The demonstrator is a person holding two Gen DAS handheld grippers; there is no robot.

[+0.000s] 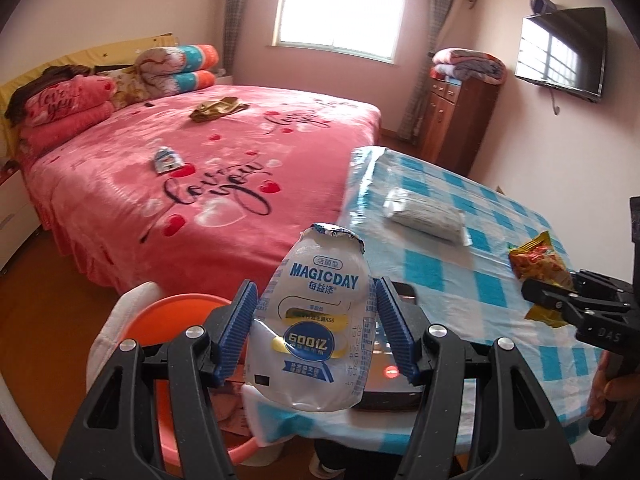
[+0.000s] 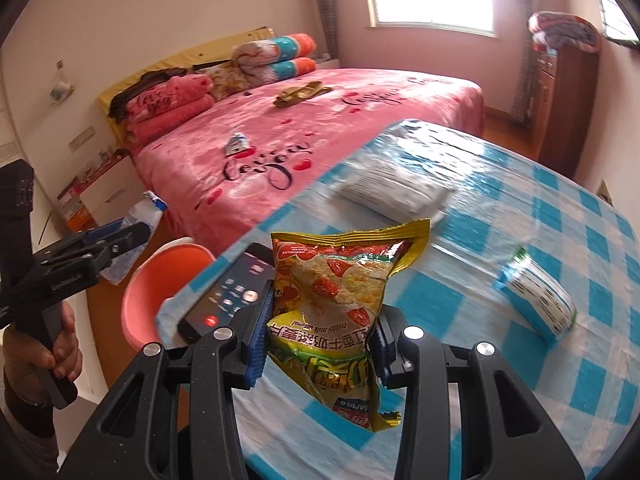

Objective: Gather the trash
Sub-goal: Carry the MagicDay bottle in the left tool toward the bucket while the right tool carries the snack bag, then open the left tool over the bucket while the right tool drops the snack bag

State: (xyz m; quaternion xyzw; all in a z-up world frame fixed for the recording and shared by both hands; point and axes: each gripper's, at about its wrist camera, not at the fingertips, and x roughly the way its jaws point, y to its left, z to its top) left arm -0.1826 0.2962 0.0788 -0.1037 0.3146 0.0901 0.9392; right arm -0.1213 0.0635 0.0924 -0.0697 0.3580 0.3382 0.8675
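Left gripper clamps a crushed clear MAGICDAY drink bottle, held above the near left corner of the blue-checked table | right gripper pinches a yellow snack wrapper over the table's near edge | black smartphone lies at the left edge | orange plastic basin sits below it.

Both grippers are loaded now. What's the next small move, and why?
Probably carry the left gripper leftward over the orange bin and release. It is shut on the flattened Magicday pouch, and the bin sits right beside it; the right gripper holds the snack wrapper.
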